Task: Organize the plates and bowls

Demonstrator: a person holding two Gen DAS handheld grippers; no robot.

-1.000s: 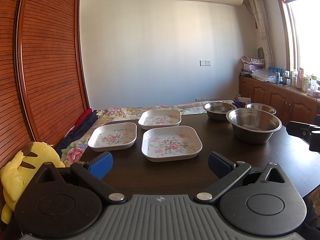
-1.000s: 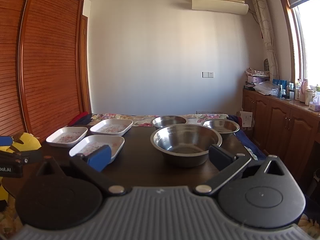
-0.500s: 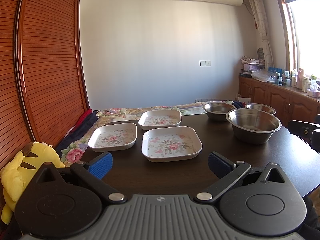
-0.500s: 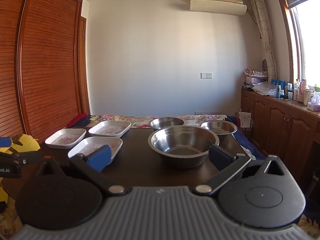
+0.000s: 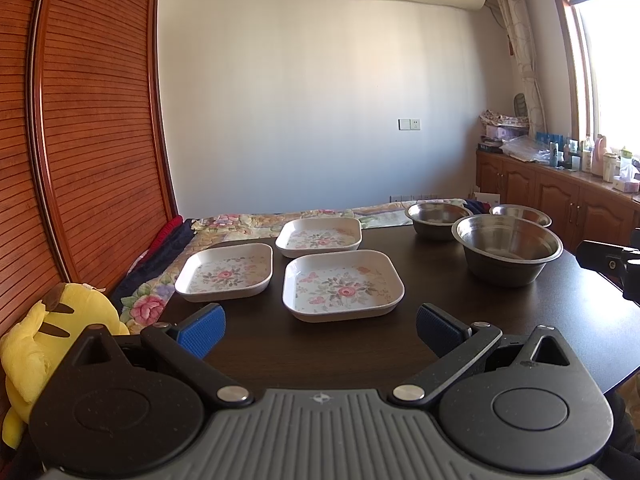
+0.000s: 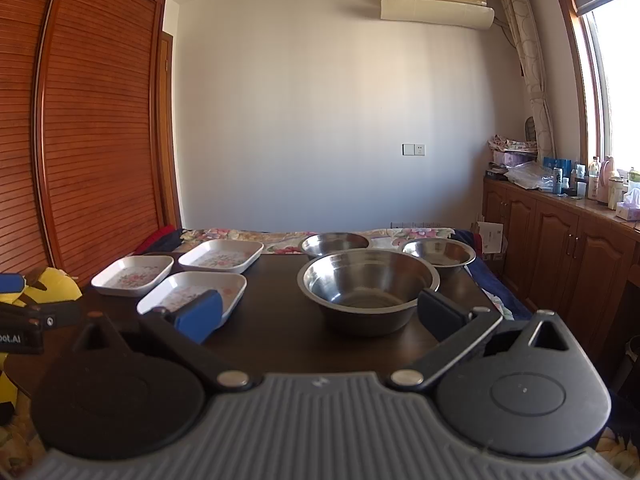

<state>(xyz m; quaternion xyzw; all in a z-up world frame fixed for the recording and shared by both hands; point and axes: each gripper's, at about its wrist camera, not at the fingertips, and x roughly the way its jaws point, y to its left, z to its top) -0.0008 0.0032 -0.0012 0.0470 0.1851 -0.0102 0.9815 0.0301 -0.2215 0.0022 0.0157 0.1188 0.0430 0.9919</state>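
Three square floral plates lie on the dark table (image 5: pixel 420 264): a near one (image 5: pixel 342 284), a left one (image 5: pixel 226 272) and a far one (image 5: pixel 320 237). Three steel bowls stand to the right: a large one (image 5: pixel 507 254) and two smaller ones (image 5: pixel 438 219) (image 5: pixel 520 214) behind it. My left gripper (image 5: pixel 320 330) is open and empty, just short of the near plate. My right gripper (image 6: pixel 320 314) is open and empty, in front of the large bowl (image 6: pixel 368 286). The plates (image 6: pixel 192 294) show to its left.
A yellow plush toy (image 5: pixel 44 344) sits off the table's left edge. A floral cloth (image 5: pixel 248 220) lies behind the table. Wooden slatted doors (image 5: pixel 92 140) stand at the left. Cabinets with bottles (image 6: pixel 568 240) line the right wall.
The right gripper has drifted slightly forward and up. The left gripper has hardly moved. Both stay open.
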